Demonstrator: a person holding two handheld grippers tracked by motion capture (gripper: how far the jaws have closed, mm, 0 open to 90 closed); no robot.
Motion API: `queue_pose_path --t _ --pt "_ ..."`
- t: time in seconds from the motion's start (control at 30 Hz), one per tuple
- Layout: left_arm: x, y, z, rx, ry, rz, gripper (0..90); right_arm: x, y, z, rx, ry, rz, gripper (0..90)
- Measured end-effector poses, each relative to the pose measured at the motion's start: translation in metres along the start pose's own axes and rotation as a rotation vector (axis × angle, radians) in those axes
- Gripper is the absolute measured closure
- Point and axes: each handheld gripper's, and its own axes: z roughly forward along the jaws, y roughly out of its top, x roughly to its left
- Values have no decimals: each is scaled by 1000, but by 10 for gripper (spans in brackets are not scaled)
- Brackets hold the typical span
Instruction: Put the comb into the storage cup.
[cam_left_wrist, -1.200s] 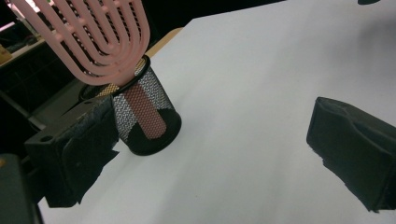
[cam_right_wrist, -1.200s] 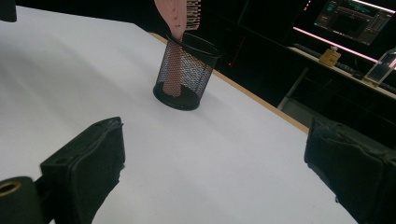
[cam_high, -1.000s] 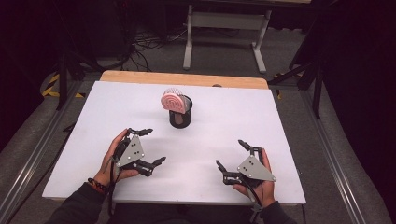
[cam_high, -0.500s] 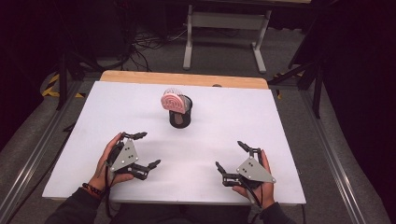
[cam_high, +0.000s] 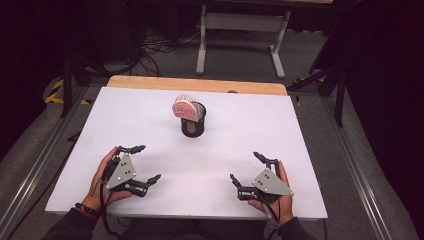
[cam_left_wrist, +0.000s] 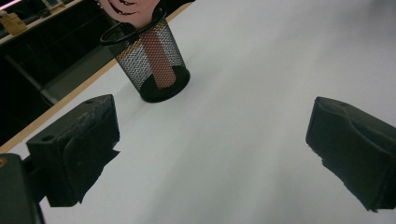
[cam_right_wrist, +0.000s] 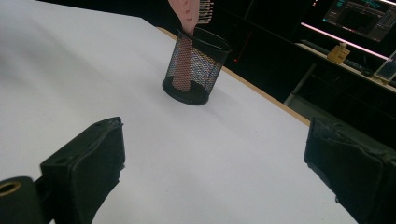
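White desk (cam_high: 310, 150), wooden strip along its far edge. Black mesh cup (cam_high: 193, 121) stands upright on the far-middle part of the desk, toward the wooden strip. A pink hairbrush (cam_high: 185, 107) sits in it handle down, bristled head sticking out above the rim and leaning to the left in the high view.

Left tool (cam_high: 142, 163) rests low at the near left of the desk, held in the person's left hand (cam_high: 102, 182). Jaws spread wide, nothing between them. Cup lies ahead of it and off to the right, well apart.

Right tool (cam_high: 246, 168) rests at the near right, held in the right hand (cam_high: 277, 200). Jaws likewise wide apart and empty. Cup lies ahead of it and off to the left, well apart.

The cup stands roughly between the two tools in the left-right sense, but farther up the desk than either.

Left gripper view: cup (cam_left_wrist: 152, 60) at upper left beyond the jaws, pink handle (cam_left_wrist: 156, 58) visible through the mesh, bare desk between the jaws.

Right gripper view: cup (cam_right_wrist: 196, 67) at upper middle, brush handle (cam_right_wrist: 184, 56) inside leaning against the rim.
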Motion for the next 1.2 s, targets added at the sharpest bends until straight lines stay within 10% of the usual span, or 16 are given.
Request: queue_pose_path --t 1.2 --pt "5 -45 -43 14 59 -137 25 0 -6 -3 24 17 4 52"
